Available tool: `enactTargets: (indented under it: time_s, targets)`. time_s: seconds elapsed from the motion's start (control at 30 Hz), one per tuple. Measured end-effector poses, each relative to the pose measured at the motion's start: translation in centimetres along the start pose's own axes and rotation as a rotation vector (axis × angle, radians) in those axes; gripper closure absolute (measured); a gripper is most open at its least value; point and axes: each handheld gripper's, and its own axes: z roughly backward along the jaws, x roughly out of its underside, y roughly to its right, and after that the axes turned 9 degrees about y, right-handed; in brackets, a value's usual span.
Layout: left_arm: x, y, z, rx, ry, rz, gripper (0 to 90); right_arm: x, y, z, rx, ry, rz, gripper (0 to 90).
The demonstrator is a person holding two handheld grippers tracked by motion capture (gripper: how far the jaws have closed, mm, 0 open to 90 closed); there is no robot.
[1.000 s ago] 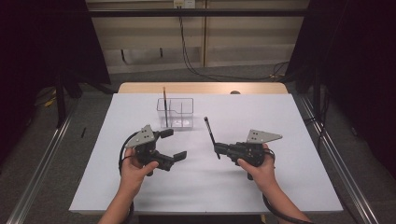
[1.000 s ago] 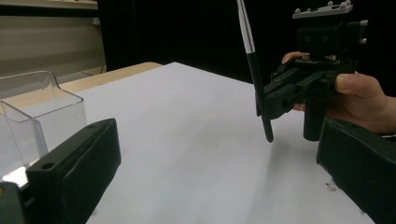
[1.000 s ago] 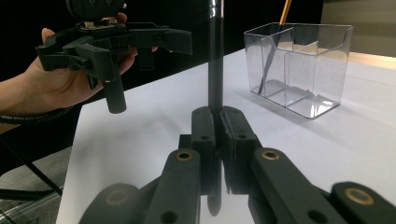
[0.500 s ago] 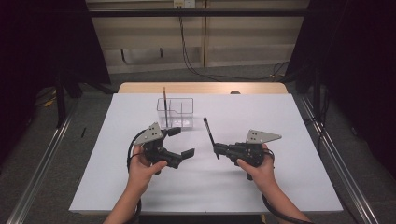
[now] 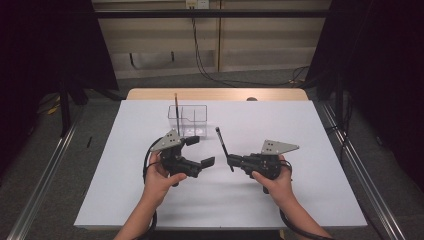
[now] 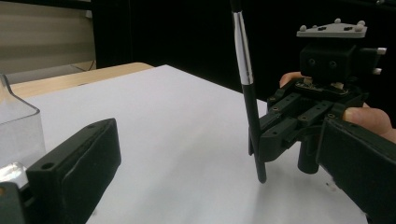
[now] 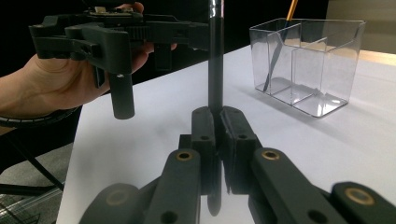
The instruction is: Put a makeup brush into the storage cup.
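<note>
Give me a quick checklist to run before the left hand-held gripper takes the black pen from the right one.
1. Right hand-held gripper shut on the black pen: ok.
2. Pen upright, lower tip near the white table cover: ok; whether it touches, cannot tell.
3. Left hand-held gripper open wide enough for the pen: ok.
4. Pen between the left jaws: not ok; in the left gripper view it stands ahead of them, beyond their tips.
5. Clear organizer upright with free compartments: ok; one pencil stands in its left compartment.
6. Path from pen to organizer free: ok.
</note>
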Motion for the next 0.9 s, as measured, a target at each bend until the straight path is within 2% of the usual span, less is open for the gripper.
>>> enactTargets:
  time_s: [0.43, 0.77, 0.8, 0.87, 0.9]
  targets:
    - [0.2, 0.2, -0.8, 0.012, 0.009, -0.015, 0.6, 0.1, -0.1, -0.2, 0.002, -0.007, 0.009, 85.0]
    - [0.2, 0.4, -1.3, 0.035, 0.000, -0.040, 6.4, 0.2, -0.1, -0.3, -0.003, -0.013, 0.009, 85.0]
    - [0.2, 0.5, -1.4, 0.041, 0.003, -0.041, 9.5, 0.2, -0.2, -0.4, -0.004, -0.014, 0.008, 85.0]
    - [0.2, 0.4, -1.6, 0.060, 0.001, -0.024, 11.1, 0.2, -0.2, -0.4, -0.005, -0.015, 0.009, 85.0]
    - [0.3, 0.4, -1.7, 0.077, -0.005, 0.007, 11.7, 0.2, -0.2, -0.5, -0.005, -0.016, 0.009, 85.0]
